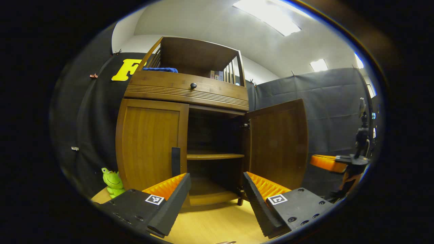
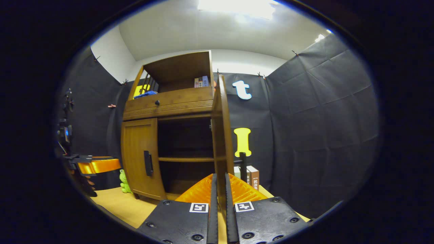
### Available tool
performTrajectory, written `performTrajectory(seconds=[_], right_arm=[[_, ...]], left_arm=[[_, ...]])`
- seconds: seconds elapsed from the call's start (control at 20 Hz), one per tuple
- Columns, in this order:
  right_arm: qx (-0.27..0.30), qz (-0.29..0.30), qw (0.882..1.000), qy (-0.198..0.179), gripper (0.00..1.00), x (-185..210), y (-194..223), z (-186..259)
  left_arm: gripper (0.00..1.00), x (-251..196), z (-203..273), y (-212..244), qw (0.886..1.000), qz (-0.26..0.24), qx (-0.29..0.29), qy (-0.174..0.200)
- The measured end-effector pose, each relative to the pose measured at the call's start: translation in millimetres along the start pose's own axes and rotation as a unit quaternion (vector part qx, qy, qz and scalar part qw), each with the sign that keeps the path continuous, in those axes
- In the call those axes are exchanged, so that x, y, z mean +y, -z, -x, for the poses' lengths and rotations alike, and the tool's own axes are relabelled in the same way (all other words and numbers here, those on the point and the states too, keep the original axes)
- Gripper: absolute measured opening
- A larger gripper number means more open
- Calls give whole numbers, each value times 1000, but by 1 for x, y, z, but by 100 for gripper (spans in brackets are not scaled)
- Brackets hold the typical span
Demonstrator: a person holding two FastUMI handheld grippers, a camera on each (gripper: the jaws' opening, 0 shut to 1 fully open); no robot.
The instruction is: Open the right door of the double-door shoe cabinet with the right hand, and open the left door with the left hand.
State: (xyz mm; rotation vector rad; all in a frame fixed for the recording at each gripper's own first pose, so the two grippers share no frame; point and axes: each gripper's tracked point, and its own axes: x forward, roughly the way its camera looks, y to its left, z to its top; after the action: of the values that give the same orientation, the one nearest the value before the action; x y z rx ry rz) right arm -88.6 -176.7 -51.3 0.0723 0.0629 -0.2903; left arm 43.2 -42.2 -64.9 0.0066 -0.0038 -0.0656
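Standing swung out from the shoe cabinet (image 1: 190, 91), the right door (image 1: 276, 142) is already open — in the right gripper view its edge (image 2: 222, 142) runs upright straight up from the right tongs (image 2: 219, 203), whose fingers are closed onto that edge, one on each face. The left door (image 1: 151, 144) is shut flat against the cabinet front, and its dark handle (image 1: 175, 162) is a vertical bar near the door's inner edge. The left tongs (image 1: 217, 195) hang in front of the cabinet with fingers wide apart, holding nothing, aimed more at the open middle bay and its shelf (image 1: 215, 156) than at the handle. So the handle lies ahead and to the left of the left tongs, just above the left finger (image 1: 174, 196), its long axis upright — the coming grasp likely needs a shift leftward and forward, fingers either side of the bar. A green frog toy (image 1: 113, 182) sits on the bench (image 1: 210, 223) beside the cabinet's left corner.
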Motion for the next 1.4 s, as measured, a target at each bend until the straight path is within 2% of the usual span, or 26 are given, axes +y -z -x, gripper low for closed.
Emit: performTrajectory(seconds=[0.05,0.15,0.25,0.3,0.35,0.4,0.45,0.55,0.65,0.7,0.9,1.0,1.05,1.15,1.3,1.4], right_arm=[[-13,-5,1000,-12,22,12,-8,1],[-43,-11,998,-33,54,27,-22,9],[-56,1,997,-55,85,42,-21,16],[-55,15,996,-63,89,48,-19,18],[-54,31,996,-68,89,52,-16,21],[-53,46,995,-76,94,61,-11,21],[-50,58,993,-84,91,69,-7,23],[-42,68,991,-104,94,79,1,22],[-33,57,991,-119,94,85,6,18],[-24,51,991,-124,94,86,11,17],[3,44,991,-124,94,85,27,7],[12,46,992,-120,94,80,32,-2],[16,43,992,-121,94,79,34,-3],[24,33,992,-121,94,78,36,-1],[27,25,993,-110,94,75,36,-2],[25,27,994,-103,94,74,36,-1]], left_arm=[[95,5,-10,2,1000,-1,-1,-2],[95,12,-33,6,1000,4,-5,5],[95,31,-56,7,1000,-2,-14,-13],[95,43,-67,7,999,-9,-19,-28],[95,54,-79,10,999,-16,-24,-43],[92,65,-91,12,998,-21,-28,-57],[95,78,-104,15,997,-23,-32,-68],[95,97,-130,20,995,-26,-42,-87],[97,106,-153,28,995,-29,-41,-86],[93,108,-166,35,996,-28,-34,-81],[91,122,-190,60,996,-18,-13,-92],[83,124,-198,65,995,-24,-11,-97],[72,126,-201,63,994,-28,-12,-104],[59,131,-199,64,992,-32,-14,-120],[35,129,-201,66,994,-24,-3,-107],[32,126,-200,66,995,-6,4,-100]])
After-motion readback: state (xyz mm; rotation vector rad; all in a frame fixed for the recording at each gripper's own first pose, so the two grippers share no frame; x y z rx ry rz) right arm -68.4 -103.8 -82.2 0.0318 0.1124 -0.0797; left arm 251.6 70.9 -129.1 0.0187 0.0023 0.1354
